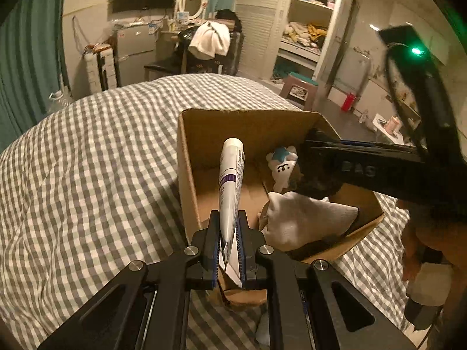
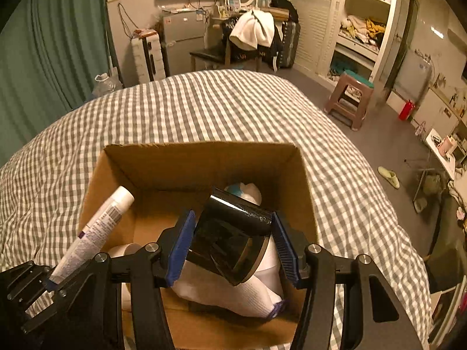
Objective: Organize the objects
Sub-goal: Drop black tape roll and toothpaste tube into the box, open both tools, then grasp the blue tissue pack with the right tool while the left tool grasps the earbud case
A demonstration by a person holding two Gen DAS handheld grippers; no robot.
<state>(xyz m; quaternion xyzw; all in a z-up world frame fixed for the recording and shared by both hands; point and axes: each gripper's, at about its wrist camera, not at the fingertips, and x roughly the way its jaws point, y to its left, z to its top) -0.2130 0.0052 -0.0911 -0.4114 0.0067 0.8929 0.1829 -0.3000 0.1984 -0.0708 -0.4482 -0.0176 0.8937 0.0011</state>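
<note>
An open brown cardboard box (image 2: 201, 166) sits on the checked bed cover (image 2: 204, 108), toward its near right part. A white tube (image 1: 230, 180) with a purple band and fine print stands tilted, cap end up, over the box's left wall, its crimped tail clamped in the left gripper (image 1: 229, 250). A black glossy roll, possibly tape or bin bags (image 2: 233, 236), hangs above the box's middle between the right gripper's (image 2: 233, 245) blue pads. On the box floor lie a white sock-like cloth (image 2: 233, 294) and, toward the far right corner, a small white plush with a blue top (image 1: 281, 169).
</note>
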